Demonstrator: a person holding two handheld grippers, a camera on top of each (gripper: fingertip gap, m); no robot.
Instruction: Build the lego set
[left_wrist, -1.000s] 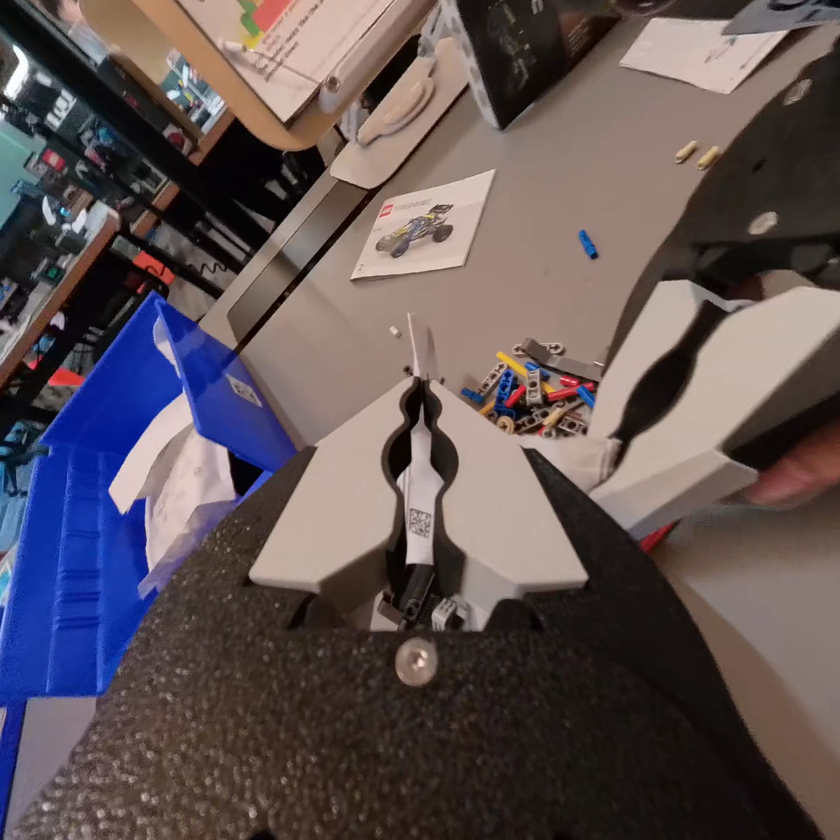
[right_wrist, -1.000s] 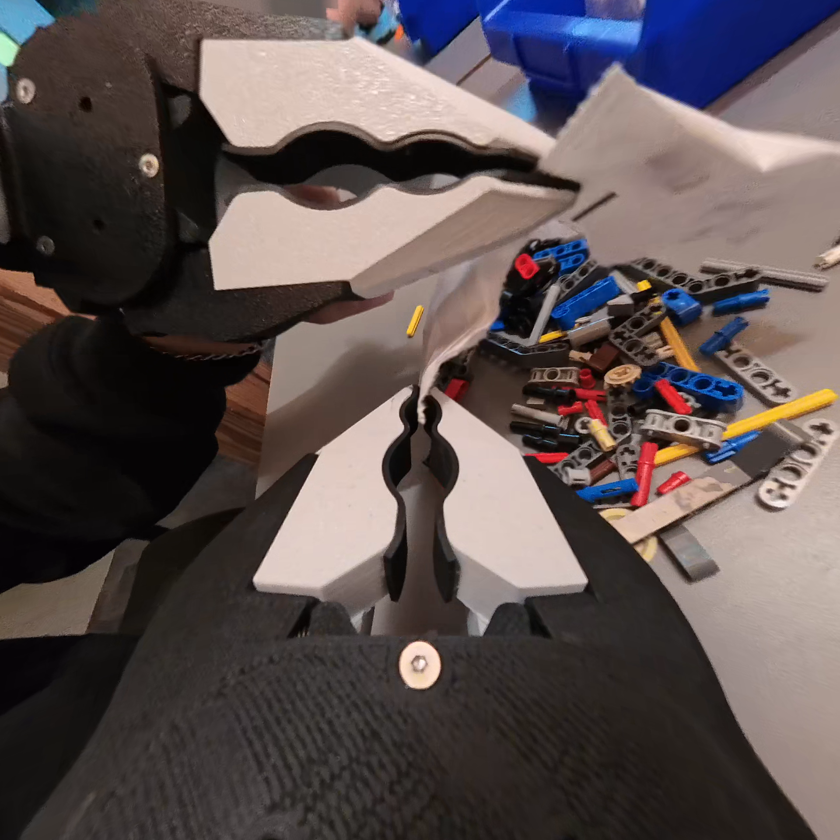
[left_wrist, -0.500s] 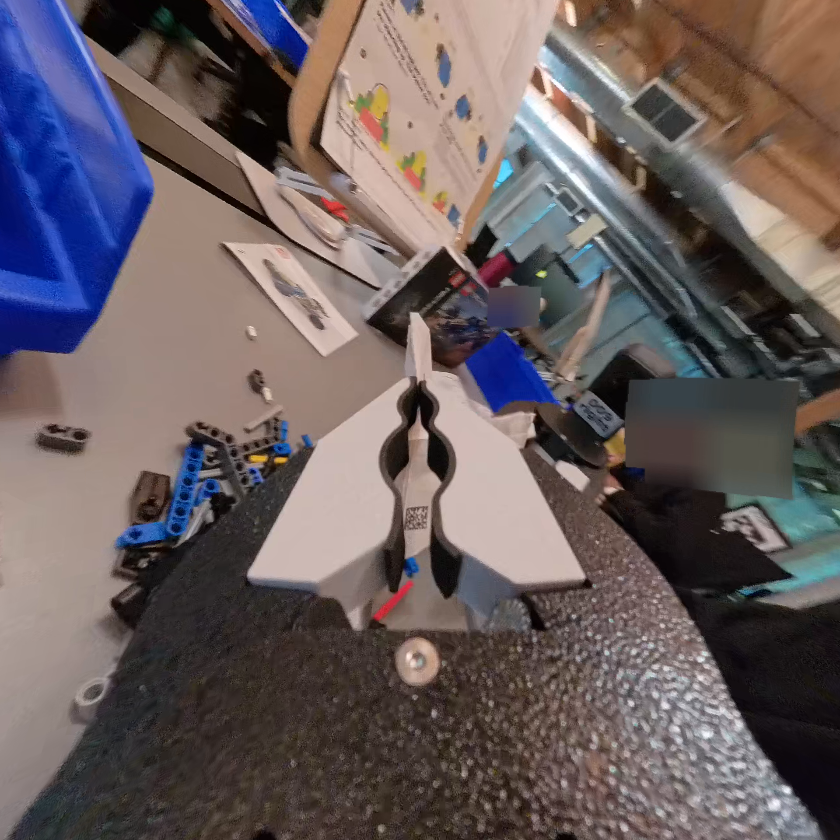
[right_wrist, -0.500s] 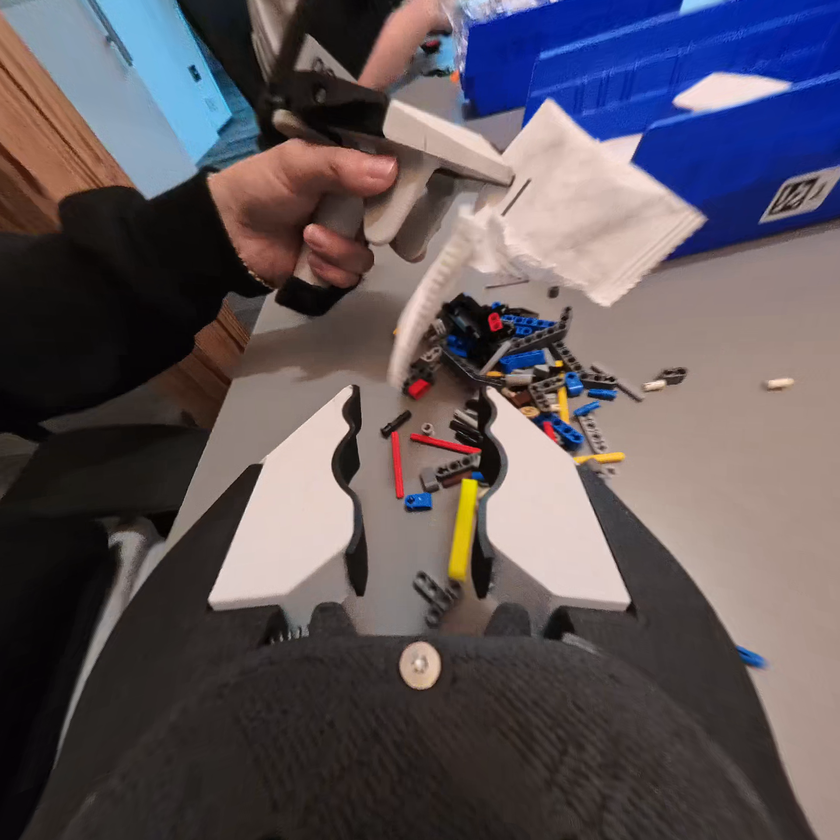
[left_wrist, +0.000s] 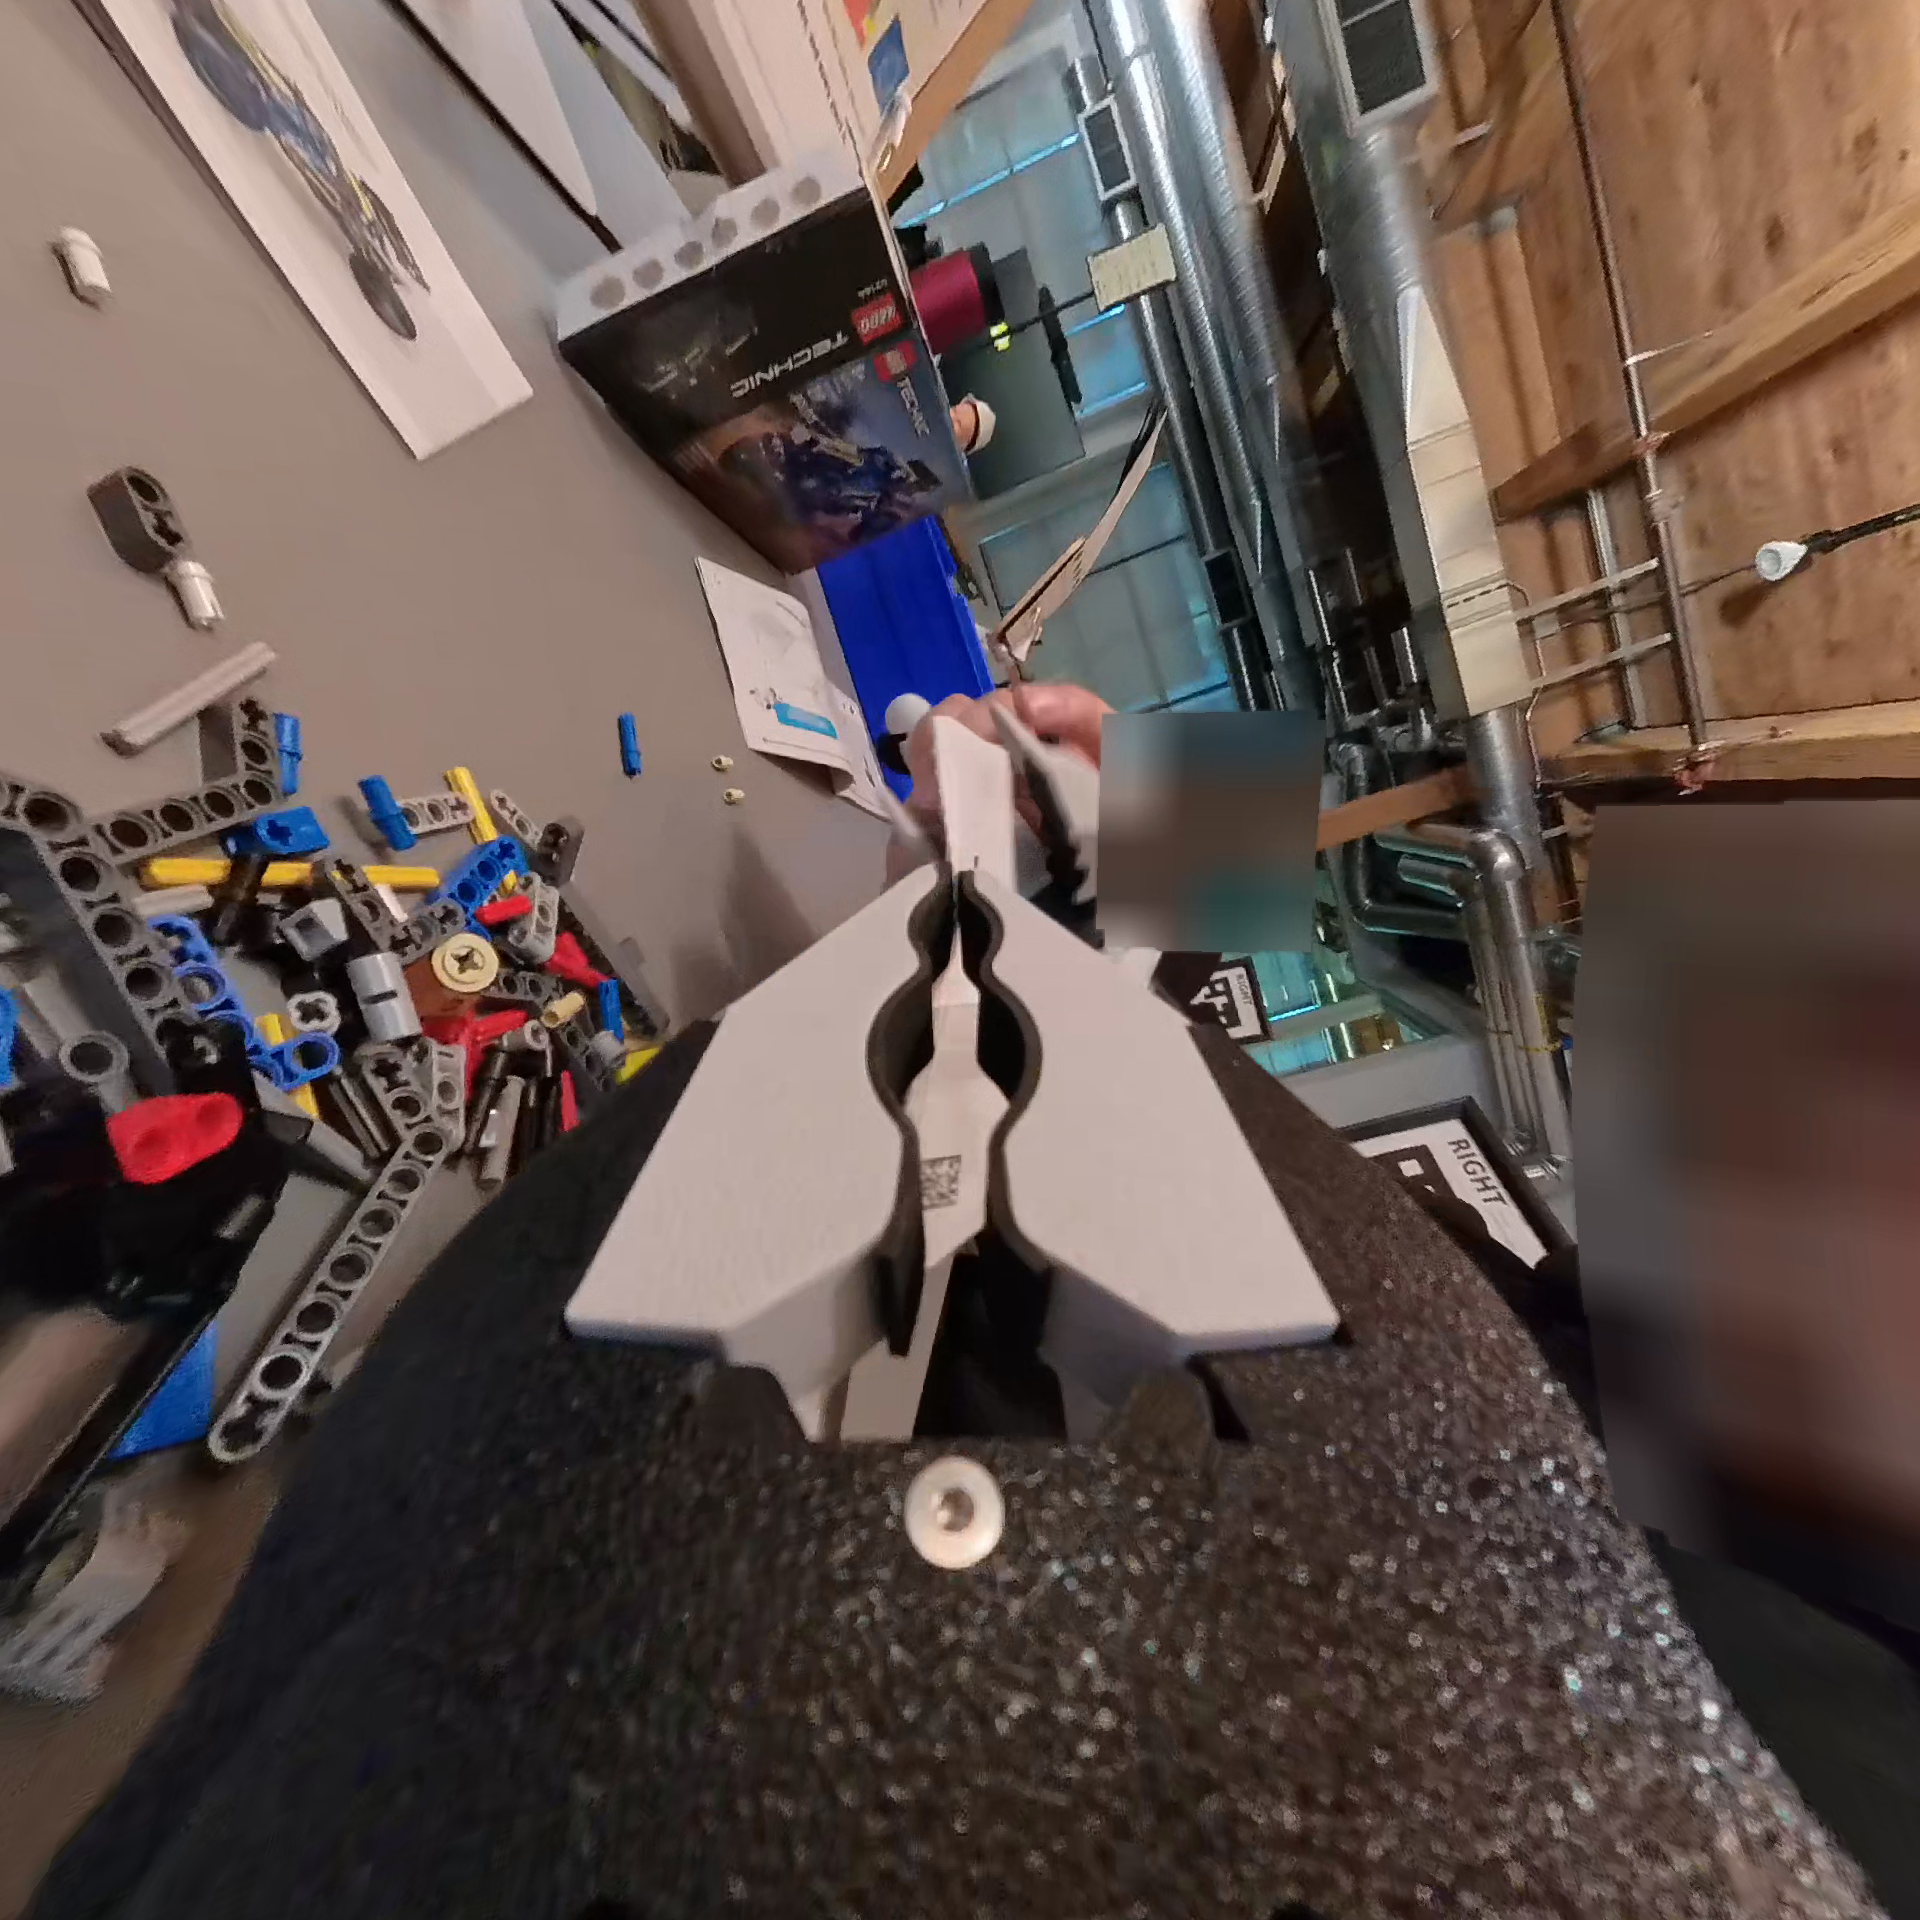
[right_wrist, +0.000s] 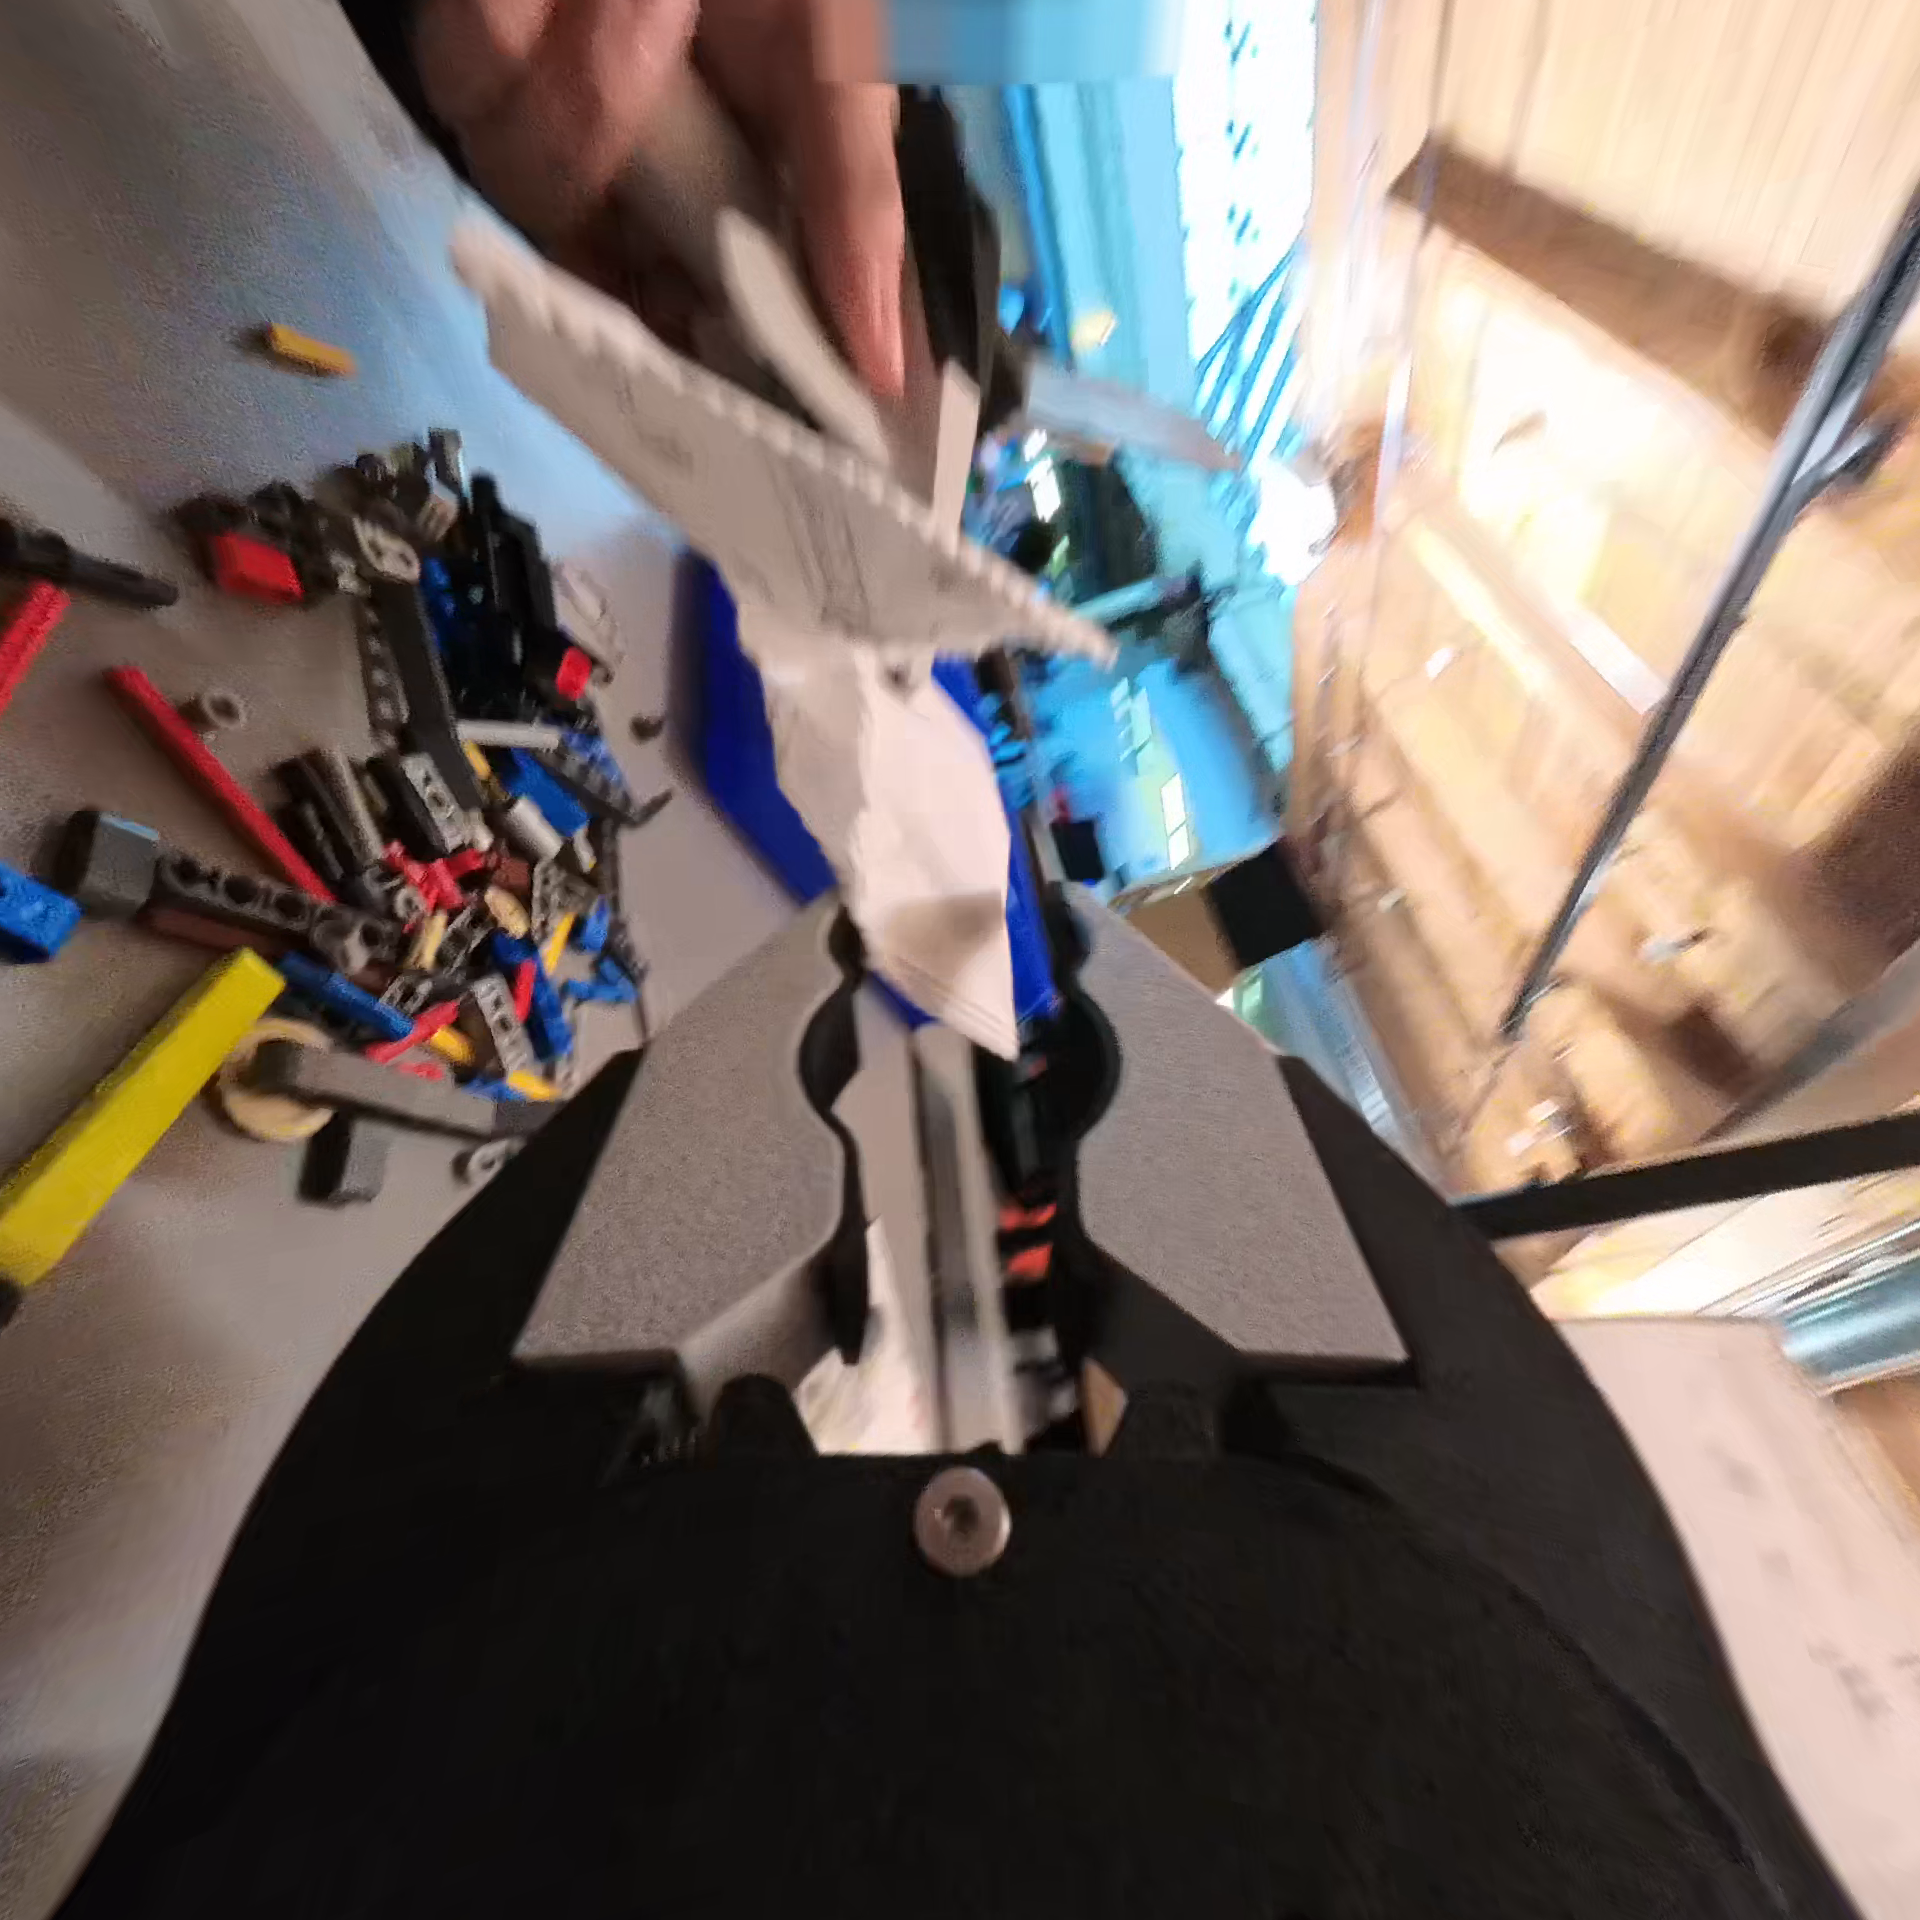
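Note:
My left gripper (left_wrist: 961, 883) is shut on a white paper parts bag (left_wrist: 971, 800), which I see edge-on between its jaws. In the right wrist view, which is blurred, the same bag (right_wrist: 914, 831) hangs from that gripper, held by a hand (right_wrist: 665, 125) at the top. The bag's lower corner dips between the fingers of my right gripper (right_wrist: 951, 935), which is open and grips nothing. A pile of loose lego pieces (left_wrist: 312, 987) lies on the grey table to the left, and it also shows in the right wrist view (right_wrist: 447, 810).
The lego box (left_wrist: 769, 384) stands at the table's far side, with the instruction booklet (left_wrist: 312, 208) and a paper sheet (left_wrist: 779, 675) near it. A blue bin (left_wrist: 904, 623) sits behind. A long yellow beam (right_wrist: 125, 1112) lies near my right gripper. Single pieces (left_wrist: 145, 520) lie scattered.
My right gripper let go of the bag's corner and opened. My left gripper kept the bag and swung up and round, away from the blue bins. Both views have rolled sideways.

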